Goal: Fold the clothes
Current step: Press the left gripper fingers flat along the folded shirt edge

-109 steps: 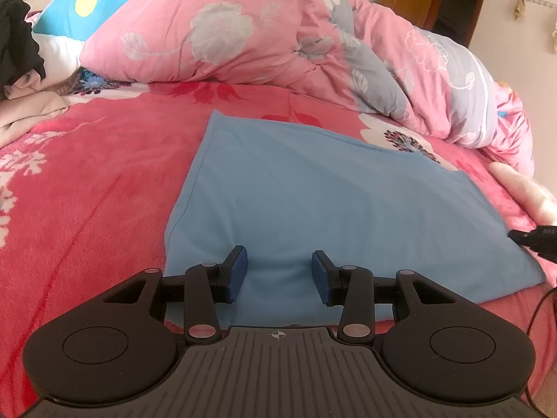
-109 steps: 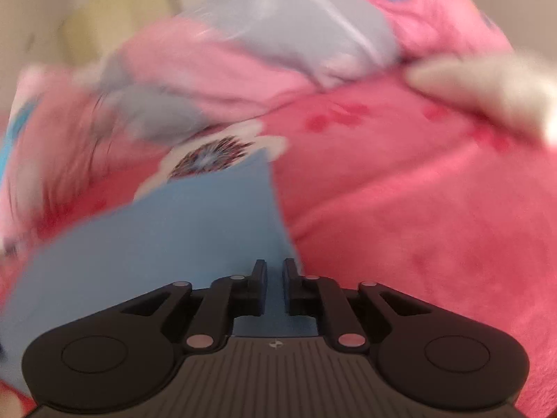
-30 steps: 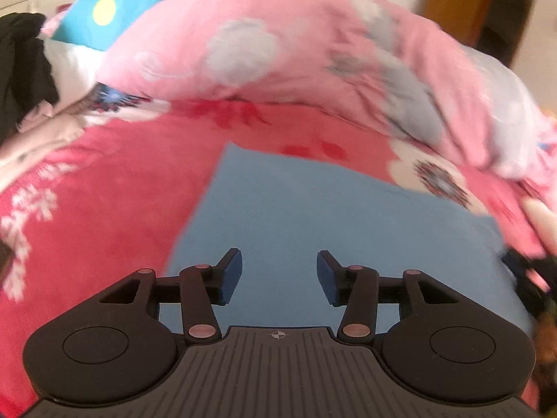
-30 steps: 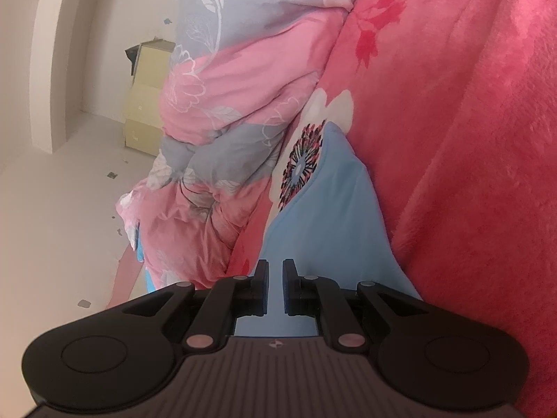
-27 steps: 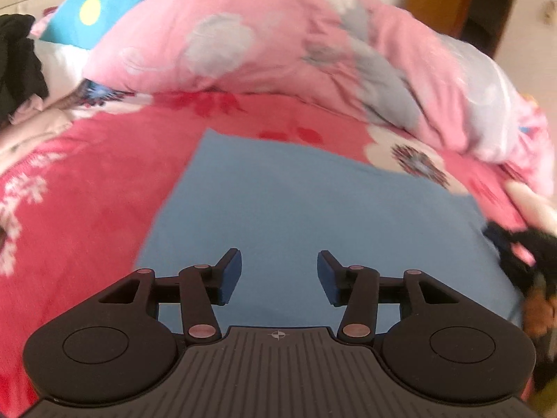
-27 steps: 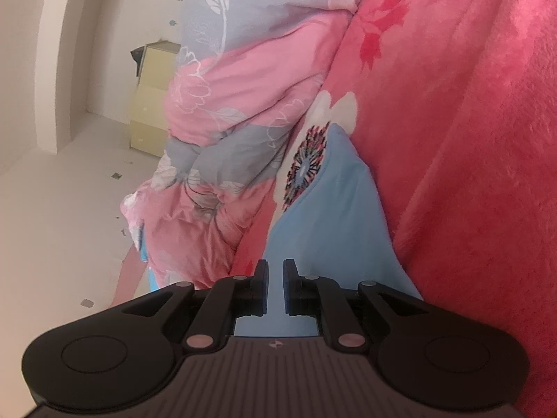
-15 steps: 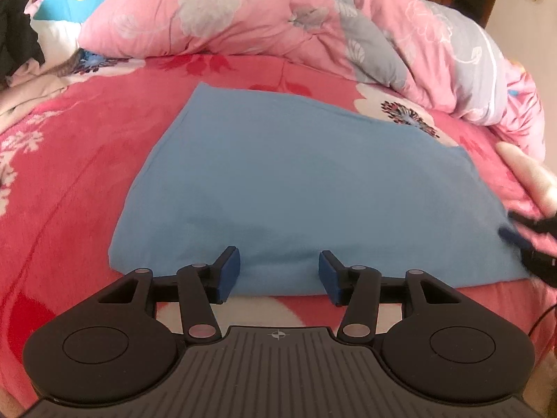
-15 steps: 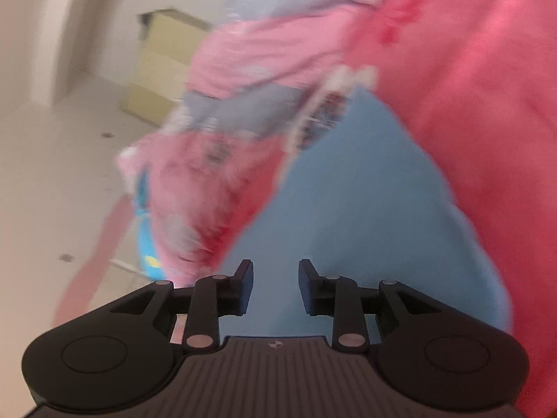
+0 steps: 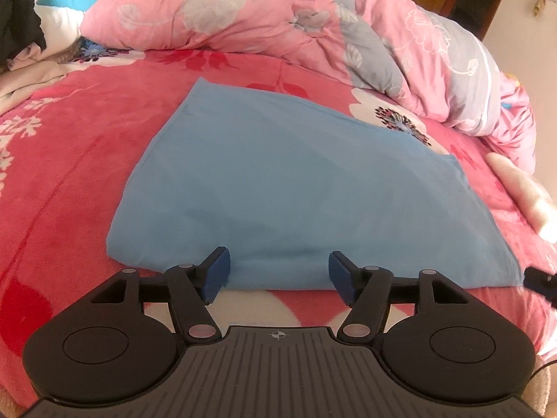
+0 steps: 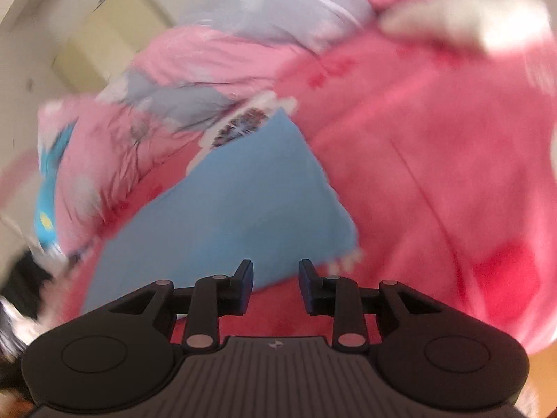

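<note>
Claw on the left (image 9: 278, 273) gapes wide and empty at the near edge of the blue cloth (image 9: 289, 188) — folded flat on the red bed blanket (image 9: 69, 160). Right claw (image 10: 276, 278) is parted too, holding nothing, near the cloth's corner — the pink quilt (image 9: 278, 21) is heaped beyond.

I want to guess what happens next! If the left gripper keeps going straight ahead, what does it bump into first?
Probably the near edge of the blue cloth, lying right in front of the open left gripper.
</note>
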Motion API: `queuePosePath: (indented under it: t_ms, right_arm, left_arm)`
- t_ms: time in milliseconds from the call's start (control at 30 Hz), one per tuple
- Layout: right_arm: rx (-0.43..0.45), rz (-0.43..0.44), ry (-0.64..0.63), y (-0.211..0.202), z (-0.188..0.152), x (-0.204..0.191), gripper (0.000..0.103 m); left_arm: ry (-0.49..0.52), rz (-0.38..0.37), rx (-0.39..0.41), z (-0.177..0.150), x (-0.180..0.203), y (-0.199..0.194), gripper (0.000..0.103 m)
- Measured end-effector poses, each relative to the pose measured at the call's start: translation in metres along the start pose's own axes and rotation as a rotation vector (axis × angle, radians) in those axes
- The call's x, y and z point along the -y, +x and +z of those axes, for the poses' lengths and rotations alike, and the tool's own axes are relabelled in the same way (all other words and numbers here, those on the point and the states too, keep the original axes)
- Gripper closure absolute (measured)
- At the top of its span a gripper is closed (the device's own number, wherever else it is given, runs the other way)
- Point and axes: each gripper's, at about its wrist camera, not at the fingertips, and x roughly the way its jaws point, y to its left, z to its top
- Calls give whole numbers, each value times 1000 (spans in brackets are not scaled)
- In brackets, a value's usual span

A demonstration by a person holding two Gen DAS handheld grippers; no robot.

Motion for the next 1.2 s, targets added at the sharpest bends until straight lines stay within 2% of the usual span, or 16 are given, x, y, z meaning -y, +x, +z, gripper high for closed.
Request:
queuePosePath:
  t_ms: [133,267,367,433,567,633,700,900,1067,1200]
  right_arm:
    - [83,-59,-219,7,2,-51,70]
    - [136,-173,-398,29,-7,-84,67]
    - [112,-249,-489,49,-22,-93,66]
    - [63,-270,-501,61,-33,-89,62]
    - [92,-278,-516,55,-50,-84,60]
    - [88,-272,-508,50,-51,-81,60]
    - [84,-265,-497,46,-52,-77,60]
    - [72,-276,-506,36,-59,-77,60]
    - [34,-294,-441,28,-52,-79,60]
    - [73,-271,-434,26,-41,-90,60]
  left_arm:
    - [6,23,11,1,2,-5,36]
    - [9,52,9,1,2,-3,34]
    - [15,66,1,-1,2,-1,34]
    - [26,72,1,-2,4,-1,31]
    - [28,65,-16,-3,7,1,17]
    - [24,65,-25,-4,9,2,6]
    - [16,70,-31,-5,11,4,2]
    - [51,110,-40,-9,18,7,0]
    - [63,134,-50,-9,22,5,0]
    - [76,116,-30,-5,25,-9,0]
